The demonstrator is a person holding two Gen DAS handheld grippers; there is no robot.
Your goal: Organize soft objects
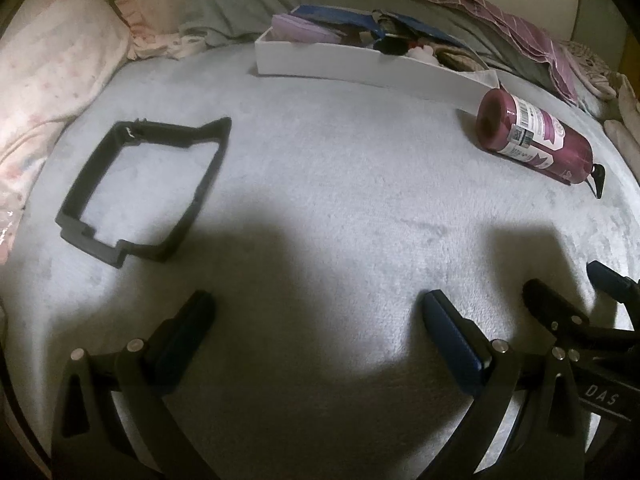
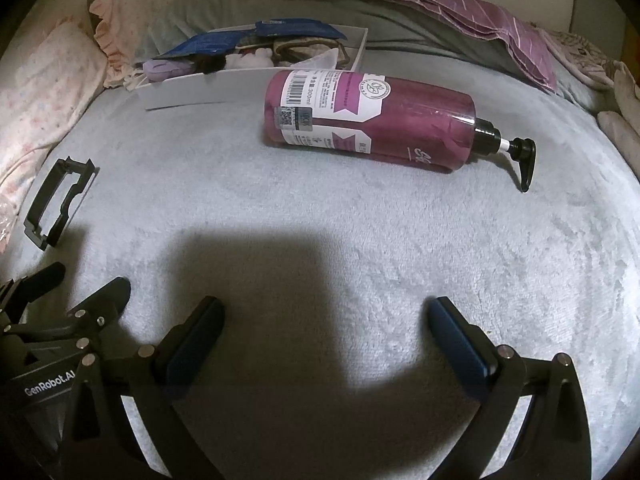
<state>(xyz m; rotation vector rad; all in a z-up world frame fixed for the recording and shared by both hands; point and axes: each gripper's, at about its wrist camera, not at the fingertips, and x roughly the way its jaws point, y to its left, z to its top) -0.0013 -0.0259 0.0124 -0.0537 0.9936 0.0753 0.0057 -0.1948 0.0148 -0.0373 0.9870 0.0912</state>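
- A pale grey plush blanket (image 2: 360,248) is spread over a bed, lit from above, with pink floral bedding (image 1: 52,64) bunched at the left edge and a purple striped cloth (image 2: 480,12) draped along the far side.
- A magenta pump bottle (image 2: 372,120) is seen lying on its side on the blanket, ahead of the right gripper (image 2: 326,344) and a little to its right, well apart from the fingertips.
- The bottle's long axis is laid roughly crosswise to the right gripper's line of sight, base to the left, black pump head (image 2: 524,160) to the right.
- A white box (image 2: 256,76) filled with small soft items is set just behind the bottle's base; whether the two touch cannot be told.
- The right gripper is judged the nearer of the two to the bottle; from the left gripper (image 1: 316,340) the bottle is pushed far out to the upper right.
- Both grippers are shown spread wide with nothing between the blue pads, each hanging over bare blanket, side by side.
- A black rectangular frame (image 1: 144,192) is left flat on the blanket ahead of the left gripper, to its left.
- The bottle's label, barcode and full pump are shown only in the right wrist view; in the left wrist view the bottle is seen nearly end-on, round base foremost.
- The frame's full outline is given by the left wrist view alone; in the right it is squeezed against the left edge.
- Which soft object is meant next cannot be told; a grasp across the bottle's body would suit the right gripper as it points.
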